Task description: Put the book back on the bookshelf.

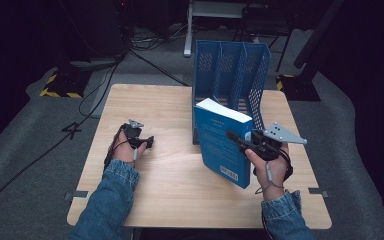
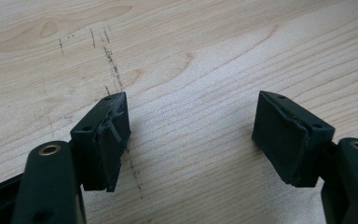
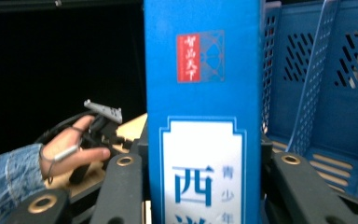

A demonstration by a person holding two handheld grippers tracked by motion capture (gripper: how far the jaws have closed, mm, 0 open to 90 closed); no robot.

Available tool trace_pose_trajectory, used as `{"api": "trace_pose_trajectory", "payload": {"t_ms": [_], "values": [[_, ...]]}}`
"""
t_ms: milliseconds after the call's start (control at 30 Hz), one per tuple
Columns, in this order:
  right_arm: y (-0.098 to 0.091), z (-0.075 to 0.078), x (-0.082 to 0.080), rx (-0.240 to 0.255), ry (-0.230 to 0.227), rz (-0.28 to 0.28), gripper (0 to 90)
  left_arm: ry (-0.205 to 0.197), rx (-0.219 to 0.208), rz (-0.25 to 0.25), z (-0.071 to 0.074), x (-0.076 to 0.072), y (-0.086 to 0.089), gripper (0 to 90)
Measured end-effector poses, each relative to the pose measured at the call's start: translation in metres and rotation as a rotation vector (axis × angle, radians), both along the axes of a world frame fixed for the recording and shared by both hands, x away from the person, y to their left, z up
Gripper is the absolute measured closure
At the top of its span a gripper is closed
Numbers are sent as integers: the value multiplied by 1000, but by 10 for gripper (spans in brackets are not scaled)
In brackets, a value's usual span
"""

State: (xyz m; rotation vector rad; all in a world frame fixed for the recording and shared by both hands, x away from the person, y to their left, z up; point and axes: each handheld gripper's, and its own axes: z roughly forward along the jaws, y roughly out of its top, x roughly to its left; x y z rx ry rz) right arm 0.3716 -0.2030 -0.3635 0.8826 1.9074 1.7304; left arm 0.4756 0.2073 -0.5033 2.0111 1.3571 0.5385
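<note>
Up in the high view the right hand-held gripper is clamped on a blue book, holding it upright and a little tilted over the right half of the bench, just in front of the blue file rack at the far edge. That view gives the back cover with a white barcode label near the bottom corner; the right gripper view gives what it cannot, the book from the spine side, with a red square emblem near the top, a white panel with blue characters below, and a black jaw pressed against each side. The same view catches the rack's perforated dividers close behind on the right and, off to the left, the other hand in a denim sleeve. The left hand-held gripper rests on the left part of the bench, well apart from the book; its own view shows the jaws standing wide with nothing between them, only pale wood grain with faint dark scuff marks. Count: one book, one rack with three slots, two hand-held grippers. The bench is light wood on grey carpet, with cables and dark surroundings beyond.
</note>
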Motion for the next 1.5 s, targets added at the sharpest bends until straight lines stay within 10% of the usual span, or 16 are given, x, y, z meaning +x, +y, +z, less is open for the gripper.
{"api": "trace_pose_trajectory", "payload": {"t_ms": [533,1067,1500], "values": [[-5,-6,-20,-116,158,-26,550,-3,4,-1,0,0,-1,276],[52,6,-13,-244,116,40,609,-2,2,-4,0,0,-2,279],[59,35,-13,-279,22,20,617,-3,-2,-4,0,0,-2,279]]}}
